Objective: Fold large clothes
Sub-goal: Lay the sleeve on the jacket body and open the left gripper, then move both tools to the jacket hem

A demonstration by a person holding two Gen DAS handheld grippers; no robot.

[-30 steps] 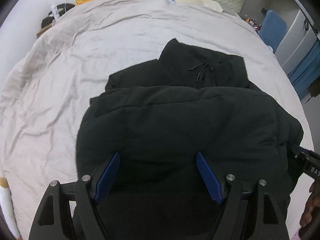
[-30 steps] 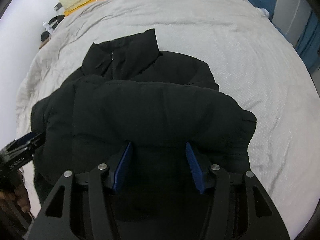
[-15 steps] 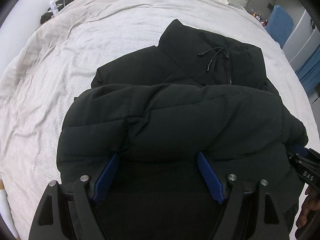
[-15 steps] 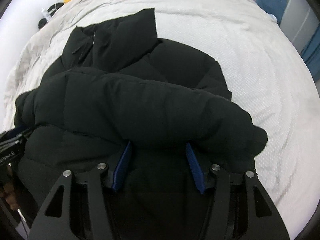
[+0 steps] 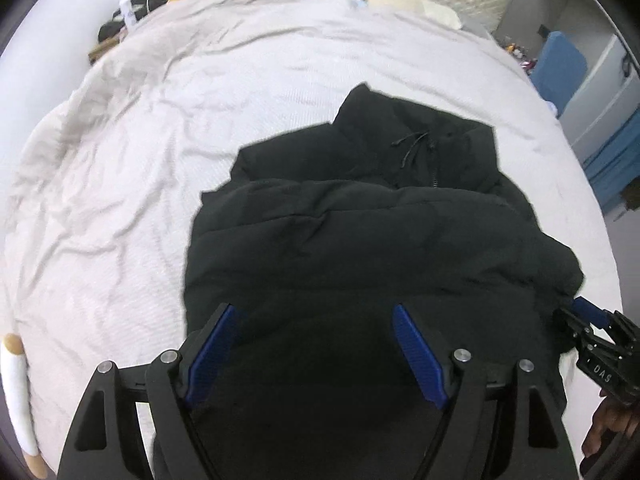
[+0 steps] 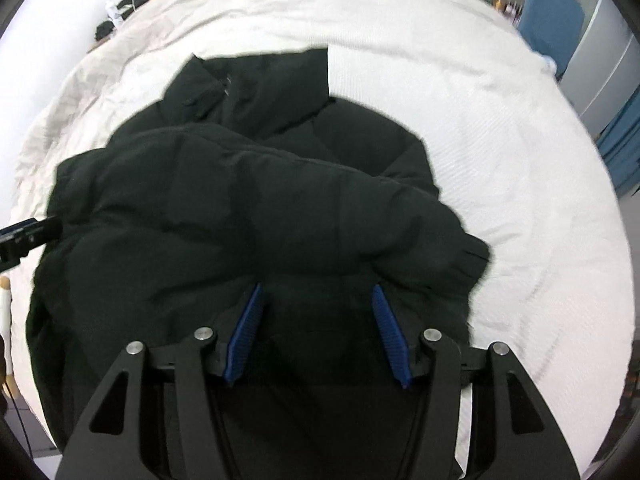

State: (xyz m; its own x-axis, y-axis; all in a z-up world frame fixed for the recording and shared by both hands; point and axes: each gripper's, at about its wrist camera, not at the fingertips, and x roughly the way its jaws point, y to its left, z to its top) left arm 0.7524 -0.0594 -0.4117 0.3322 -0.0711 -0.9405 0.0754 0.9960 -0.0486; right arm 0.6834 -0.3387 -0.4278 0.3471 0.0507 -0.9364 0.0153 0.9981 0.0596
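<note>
Both tongs sit low at the near edge of the black puffer jacket [image 5: 360,248], blue pads spread wide: left tongs [image 5: 316,352] and right tongs [image 6: 318,332] gape over the fabric, gripping nothing. The jacket lies folded mid-frame on the pale bed [image 5: 120,168]. Since half a second ago both have drawn back, showing more sheet.

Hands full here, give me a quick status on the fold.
Left gripper, right gripper open, jacket bulk between fingers. Black puffer jacket on bed, lower half over toward collar. Nothing in the way.
</note>
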